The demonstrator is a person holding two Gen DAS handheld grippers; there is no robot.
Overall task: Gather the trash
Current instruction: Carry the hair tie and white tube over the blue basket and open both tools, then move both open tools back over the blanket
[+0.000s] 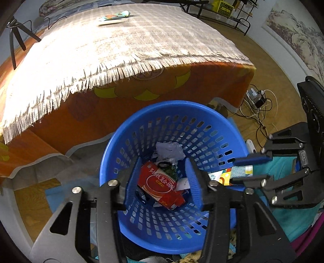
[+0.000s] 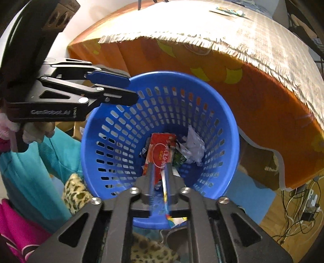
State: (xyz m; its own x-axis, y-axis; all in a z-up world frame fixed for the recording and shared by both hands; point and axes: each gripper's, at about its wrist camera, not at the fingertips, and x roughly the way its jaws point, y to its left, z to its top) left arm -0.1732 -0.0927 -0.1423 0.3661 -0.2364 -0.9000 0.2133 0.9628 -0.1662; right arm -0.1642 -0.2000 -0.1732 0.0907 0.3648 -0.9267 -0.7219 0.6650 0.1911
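Observation:
A blue slotted basket (image 1: 214, 129) (image 2: 125, 129) stands on the floor by the table. In it lie a red carton (image 1: 160, 185) (image 2: 162, 150), a crumpled white paper (image 1: 169, 150) (image 2: 194, 145) and a green wrapper (image 1: 172, 171). My left gripper (image 1: 162, 174) is open and empty over the basket; it also shows in the right wrist view (image 2: 129, 89). My right gripper (image 2: 161, 178) is shut on a thin colourful wrapper (image 2: 165, 194) over the basket rim; in the left wrist view (image 1: 232, 170) the wrapper (image 1: 232, 174) sticks out of it. Another wrapper (image 1: 113, 17) (image 2: 227, 10) lies on the far tabletop.
The table has a fringed beige cloth (image 1: 121, 44) over an orange cover (image 1: 182, 89). Cables and a power strip (image 1: 257, 99) lie on the wood floor at right. Teal, pink and leopard-print fabrics (image 2: 75, 192) lie beside the basket. A black metal rack (image 1: 222, 10) stands behind the table.

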